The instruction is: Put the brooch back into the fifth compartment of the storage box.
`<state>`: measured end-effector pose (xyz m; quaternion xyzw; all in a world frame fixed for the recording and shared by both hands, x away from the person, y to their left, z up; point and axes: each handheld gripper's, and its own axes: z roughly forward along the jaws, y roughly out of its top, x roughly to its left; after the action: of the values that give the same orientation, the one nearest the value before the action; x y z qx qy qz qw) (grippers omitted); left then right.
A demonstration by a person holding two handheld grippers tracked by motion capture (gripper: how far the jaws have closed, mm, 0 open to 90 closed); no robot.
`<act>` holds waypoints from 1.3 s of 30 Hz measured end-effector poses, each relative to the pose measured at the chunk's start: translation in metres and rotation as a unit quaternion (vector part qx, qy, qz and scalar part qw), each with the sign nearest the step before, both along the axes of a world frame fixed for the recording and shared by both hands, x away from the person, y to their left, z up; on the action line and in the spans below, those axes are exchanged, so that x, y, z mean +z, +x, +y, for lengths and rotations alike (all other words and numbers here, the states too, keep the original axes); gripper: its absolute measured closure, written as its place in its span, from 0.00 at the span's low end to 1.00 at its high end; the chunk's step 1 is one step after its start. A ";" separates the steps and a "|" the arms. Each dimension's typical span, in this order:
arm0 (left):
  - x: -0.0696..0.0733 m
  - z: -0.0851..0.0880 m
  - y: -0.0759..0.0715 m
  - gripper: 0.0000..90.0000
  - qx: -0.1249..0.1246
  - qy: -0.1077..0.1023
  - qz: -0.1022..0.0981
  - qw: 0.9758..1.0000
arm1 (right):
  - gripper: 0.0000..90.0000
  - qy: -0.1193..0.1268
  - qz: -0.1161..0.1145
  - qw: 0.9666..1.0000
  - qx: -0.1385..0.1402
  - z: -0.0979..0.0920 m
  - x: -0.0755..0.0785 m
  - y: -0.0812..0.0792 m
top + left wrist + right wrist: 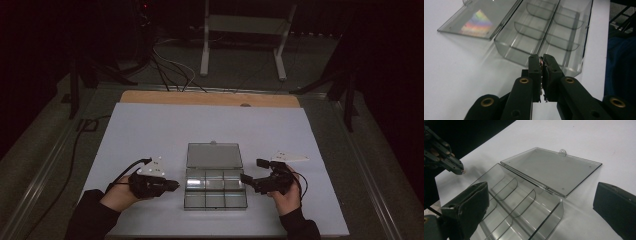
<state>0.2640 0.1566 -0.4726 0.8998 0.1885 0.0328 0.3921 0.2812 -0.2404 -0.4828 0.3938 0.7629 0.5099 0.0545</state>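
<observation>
The left gripper (172, 185) is held low over the white sheet (150, 130), just left of the clear compartment box (215, 192), its tip pointing right toward the box's left wall. In the left gripper view its jaws are seen pressed together, and a tiny reddish-metallic item (541, 60) is pinched at their tips; what it is cannot be told. The right gripper (243, 177) is held at the box's right wall, its jaws spread wide and nothing between them; in the right gripper view the near right corner of the box is seen in the gap between the jaws. Whether a jaw touches the wall cannot be told.

The box is placed near the middle of the near half of the sheet. Its tray is divided into six compartments, in two rows of three, and all look empty. The lid (214, 155) is laid open and flat on the sheet beyond the tray, joined along the far edge, with a small tab (561, 152) at its far side.

The sheet is spread over a wooden table (210, 98), whose bare far edge is left showing. Beyond it, a dim grey floor (240, 65) is seen, with cables (172, 70), dark stands and a white frame (245, 30) on it
</observation>
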 end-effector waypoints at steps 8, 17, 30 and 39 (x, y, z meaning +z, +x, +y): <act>0.006 -0.013 0.002 0.97 -0.011 -0.014 -0.001 1.000 | 0.01 0.000 0.000 1.000 -0.001 0.000 0.000 0.000; 0.011 -0.032 0.004 0.97 -0.027 -0.017 -0.003 0.999 | 0.01 -0.001 -0.002 1.000 0.000 0.001 0.000 -0.001; 0.013 -0.052 0.009 0.97 -0.037 -0.026 0.003 0.999 | 0.01 -0.001 -0.001 1.000 0.000 0.001 0.001 -0.001; 0.011 -0.065 0.010 0.97 -0.038 -0.030 0.009 0.999 | 0.01 -0.002 -0.001 1.000 0.001 0.001 0.000 -0.001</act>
<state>0.2739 0.0916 -0.4621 0.8942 0.1584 0.0039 0.4186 0.2802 -0.2395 -0.4825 0.3924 0.7641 0.5090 0.0553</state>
